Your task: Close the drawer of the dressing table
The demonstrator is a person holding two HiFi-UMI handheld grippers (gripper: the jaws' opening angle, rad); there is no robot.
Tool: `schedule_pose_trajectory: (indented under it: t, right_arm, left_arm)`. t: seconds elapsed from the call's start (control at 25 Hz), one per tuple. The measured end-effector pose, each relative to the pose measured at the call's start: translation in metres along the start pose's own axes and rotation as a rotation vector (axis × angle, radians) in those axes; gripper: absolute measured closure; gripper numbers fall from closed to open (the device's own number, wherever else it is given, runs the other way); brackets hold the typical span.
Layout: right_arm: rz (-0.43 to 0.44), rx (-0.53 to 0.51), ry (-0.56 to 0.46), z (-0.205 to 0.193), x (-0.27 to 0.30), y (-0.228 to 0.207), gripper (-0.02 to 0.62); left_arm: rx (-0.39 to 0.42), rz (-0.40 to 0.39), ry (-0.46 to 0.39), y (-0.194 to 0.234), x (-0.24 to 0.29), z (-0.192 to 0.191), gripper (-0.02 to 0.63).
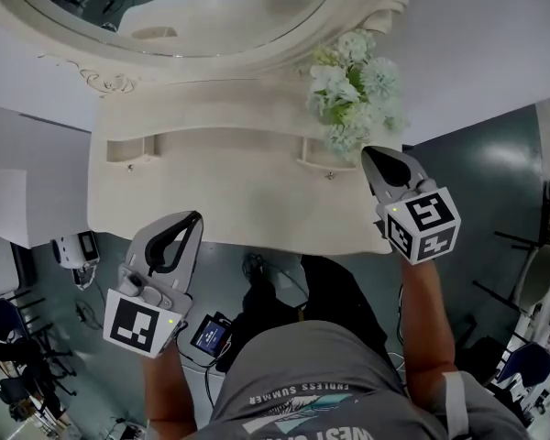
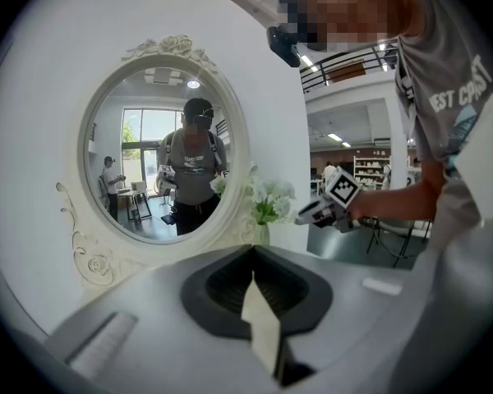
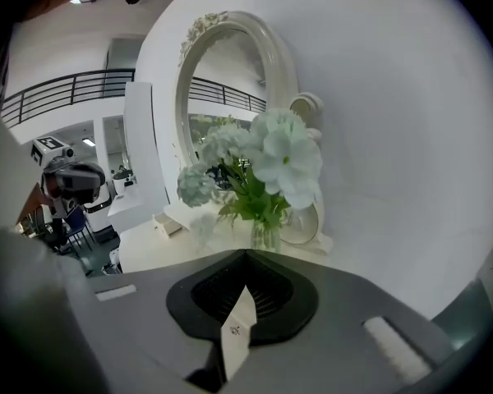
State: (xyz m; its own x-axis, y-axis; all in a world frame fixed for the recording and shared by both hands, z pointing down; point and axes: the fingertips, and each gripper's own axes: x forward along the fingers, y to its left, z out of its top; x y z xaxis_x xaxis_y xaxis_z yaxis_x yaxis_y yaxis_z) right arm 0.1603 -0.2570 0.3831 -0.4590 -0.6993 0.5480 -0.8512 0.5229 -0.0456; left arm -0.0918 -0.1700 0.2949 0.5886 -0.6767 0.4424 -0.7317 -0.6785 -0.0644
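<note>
The cream dressing table (image 1: 229, 204) stands against the wall under an oval mirror (image 1: 174, 7). Two small knobbed drawers sit on its raised back shelf, the left drawer (image 1: 128, 151) and the right drawer (image 1: 323, 161). The left drawer (image 3: 167, 223) seems to stick out a little. My left gripper (image 1: 195, 216) hovers over the table's front edge at the left, shut and empty. My right gripper (image 1: 368, 152) is above the right end, just below the white flowers (image 1: 356, 88), also shut with nothing in it. Neither gripper touches a drawer.
The glass vase of flowers (image 3: 263, 179) stands close ahead of the right gripper. A white cabinet (image 1: 5, 207) is left of the table. Small devices and cables (image 1: 211, 335) lie on the dark floor by my legs, and chairs (image 1: 536, 282) stand at the right.
</note>
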Motion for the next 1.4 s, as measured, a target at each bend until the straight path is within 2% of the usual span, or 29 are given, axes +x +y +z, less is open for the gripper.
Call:
schedule_pose_trajectory:
  t: [0.2,0.44,1.16,1.4]
  right_arm:
    - [0.008,0.015,0.028,-0.023,0.011,0.0,0.594]
    - [0.028,0.032,0.067,-0.051,0.025,0.005,0.594]
    - [0.08,0.077,0.204,-0.137,0.07,0.025,0.592]
    - [0.07,0.081,0.245,-0.159,0.078,0.029,0.578]
  left_arm:
    - [0.016,0.001,-0.01,0.0,0.01,-0.006,0.603]
    - [-0.016,-0.026,0.048,-0.006,0.017,-0.031,0.603]
    - [-0.022,-0.064,0.107,-0.001,0.044,-0.073,0.603]
    - [-0.039,-0.064,0.108,0.003,0.049,-0.083,0.603]
